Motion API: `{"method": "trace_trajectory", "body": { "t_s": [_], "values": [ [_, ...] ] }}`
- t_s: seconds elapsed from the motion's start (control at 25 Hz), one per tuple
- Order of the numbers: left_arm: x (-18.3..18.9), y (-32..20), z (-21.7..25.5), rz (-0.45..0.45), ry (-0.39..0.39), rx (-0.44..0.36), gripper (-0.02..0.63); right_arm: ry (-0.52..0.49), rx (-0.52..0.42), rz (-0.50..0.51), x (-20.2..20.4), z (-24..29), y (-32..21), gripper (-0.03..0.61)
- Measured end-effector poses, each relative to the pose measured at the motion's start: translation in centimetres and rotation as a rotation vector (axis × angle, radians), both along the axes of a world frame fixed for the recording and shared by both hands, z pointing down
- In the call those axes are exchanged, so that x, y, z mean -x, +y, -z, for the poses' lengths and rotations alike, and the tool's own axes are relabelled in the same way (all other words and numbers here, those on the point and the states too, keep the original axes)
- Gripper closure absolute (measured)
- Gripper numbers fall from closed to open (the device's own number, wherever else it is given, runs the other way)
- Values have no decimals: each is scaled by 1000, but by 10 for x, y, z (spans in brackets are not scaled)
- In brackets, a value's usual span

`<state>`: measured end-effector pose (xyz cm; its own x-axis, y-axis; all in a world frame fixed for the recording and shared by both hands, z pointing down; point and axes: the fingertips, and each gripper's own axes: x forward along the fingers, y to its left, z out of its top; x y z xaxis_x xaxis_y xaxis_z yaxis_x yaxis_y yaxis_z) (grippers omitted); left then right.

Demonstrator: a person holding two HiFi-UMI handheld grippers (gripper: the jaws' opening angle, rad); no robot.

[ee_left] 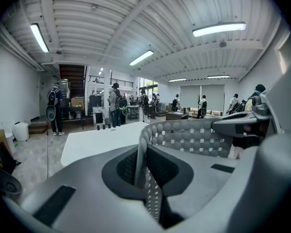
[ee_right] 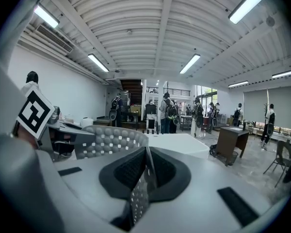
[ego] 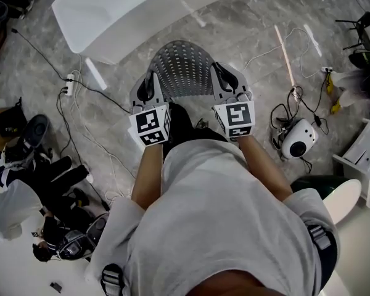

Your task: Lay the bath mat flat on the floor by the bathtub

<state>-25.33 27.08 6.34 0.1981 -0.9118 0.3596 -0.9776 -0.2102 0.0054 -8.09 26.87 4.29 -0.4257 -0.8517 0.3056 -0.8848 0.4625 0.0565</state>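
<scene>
I'm reaching both arms (ego: pixel 147 177) forward side by side, left gripper (ego: pixel 153 78) and right gripper (ego: pixel 217 70) each biting down on an edge of the grey perforated bath mat (ego: pixel 184 66), which is arching in the air just before the white bathtub (ego: pixel 111 11).

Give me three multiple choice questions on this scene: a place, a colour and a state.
1. Where is the bathtub from the bath mat in the head view? A) above it and to the left B) below it C) directly right of it
2. What colour is the bath mat? A) blue B) grey C) red
3. How are the left gripper and right gripper? A) both open, empty B) each shut on the bath mat C) only one shut
Answers: 1 A, the bathtub lies at upper left; 2 B, perforated grey; 3 B, both gripper views show jaws pinching its edge.
</scene>
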Motion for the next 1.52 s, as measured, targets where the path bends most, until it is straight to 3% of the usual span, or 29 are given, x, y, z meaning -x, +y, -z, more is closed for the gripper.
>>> {"method": "trace_trajectory", "body": {
  "t_s": [0.32, 0.68, 1.08, 1.32, 1.52],
  "values": [
    [32, -50, -29, 13, 54, 45, 591, 32, 39, 49, 27, -17, -48, 555],
    [66, -122, -29, -53, 50, 53, 591, 39, 61, 58, 76, -20, -118, 555],
    [118, -188, -37, -120, 67, 93, 591, 43, 80, -7, 126, -31, -182, 555],
    [136, -218, -43, -171, 56, 111, 591, 19, 97, -63, 132, -41, -207, 555],
    [137, -230, -67, -160, 72, 152, 591, 37, 133, 19, 144, -68, -218, 555]
  ]
}}
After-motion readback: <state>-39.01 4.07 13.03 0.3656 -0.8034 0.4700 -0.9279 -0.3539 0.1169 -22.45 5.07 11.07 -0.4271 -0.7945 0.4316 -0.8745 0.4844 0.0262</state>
